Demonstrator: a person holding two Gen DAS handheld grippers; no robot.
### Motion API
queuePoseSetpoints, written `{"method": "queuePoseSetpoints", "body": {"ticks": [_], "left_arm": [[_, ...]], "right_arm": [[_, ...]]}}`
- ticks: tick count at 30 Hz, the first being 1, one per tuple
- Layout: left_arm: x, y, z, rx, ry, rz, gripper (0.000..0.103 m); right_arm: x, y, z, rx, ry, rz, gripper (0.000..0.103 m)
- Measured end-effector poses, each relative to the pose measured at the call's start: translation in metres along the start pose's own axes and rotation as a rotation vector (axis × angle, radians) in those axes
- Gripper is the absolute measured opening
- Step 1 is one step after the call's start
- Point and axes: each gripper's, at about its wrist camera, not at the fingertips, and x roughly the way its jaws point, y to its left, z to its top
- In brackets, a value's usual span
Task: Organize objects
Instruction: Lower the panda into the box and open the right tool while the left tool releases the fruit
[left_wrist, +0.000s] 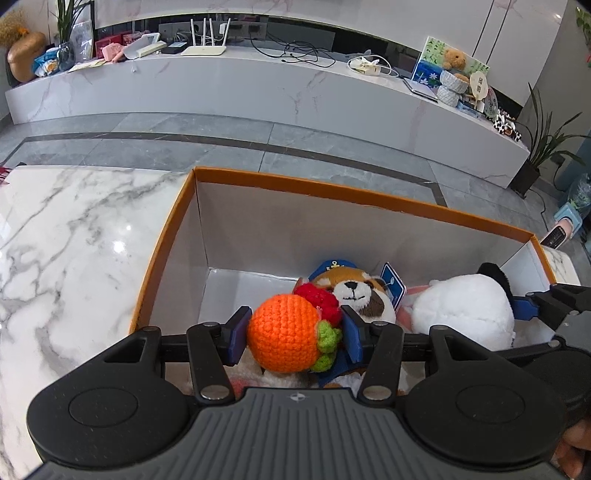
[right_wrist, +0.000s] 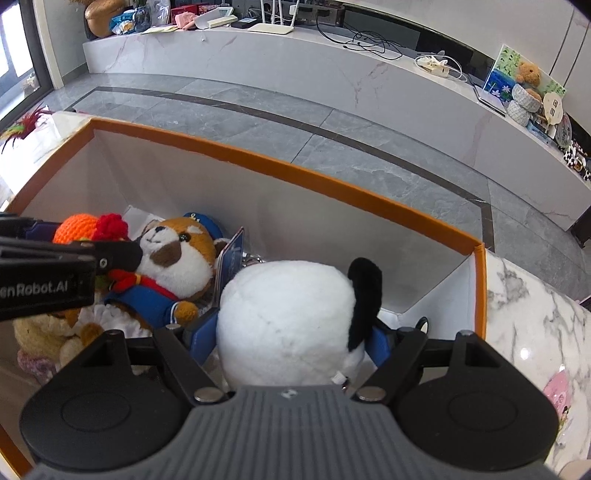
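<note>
An orange-rimmed white box (left_wrist: 295, 184) (right_wrist: 332, 195) stands on a marble table. My left gripper (left_wrist: 293, 332) is shut on an orange crocheted toy (left_wrist: 282, 332) with green and red bits, held over the box; it also shows in the right wrist view (right_wrist: 74, 227). My right gripper (right_wrist: 291, 332) is shut on a white plush with black ears (right_wrist: 284, 317) (left_wrist: 461, 310), inside the box. A red-panda plush in a blue outfit (left_wrist: 360, 291) (right_wrist: 173, 258) lies in the box between them.
A cream plush (right_wrist: 40, 339) lies at the box's left in the right wrist view. The marble table (left_wrist: 74, 240) (right_wrist: 535, 314) extends on both sides of the box. Grey floor and a long white counter (left_wrist: 258, 85) with clutter lie beyond.
</note>
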Motion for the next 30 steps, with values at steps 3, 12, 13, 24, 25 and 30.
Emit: {"method": "queuePoseSetpoints", "body": {"ticks": [3, 12, 13, 24, 25, 30], "left_arm": [[-0.001, -0.009, -0.002, 0.042, -0.007, 0.055, 0.060], [-0.001, -0.014, -0.004, 0.053, 0.008, 0.081, 0.061], [-0.001, -0.013, -0.004, 0.052, 0.011, 0.079, 0.061], [-0.002, -0.009, -0.003, 0.029, 0.026, 0.058, 0.061], [-0.003, -0.008, -0.003, 0.026, 0.027, 0.055, 0.061], [-0.006, -0.008, -0.002, 0.021, 0.025, 0.045, 0.063]], "right_arm": [[-0.002, 0.002, -0.002, -0.020, 0.002, -0.007, 0.080], [0.000, 0.000, -0.002, -0.009, 0.013, -0.001, 0.081], [-0.001, 0.002, -0.003, -0.011, 0.014, -0.003, 0.081], [0.000, 0.008, -0.002, -0.060, 0.023, -0.038, 0.084], [0.001, 0.008, -0.002, -0.061, 0.023, -0.040, 0.084], [0.000, 0.008, -0.001, -0.073, 0.029, -0.061, 0.086]]}}
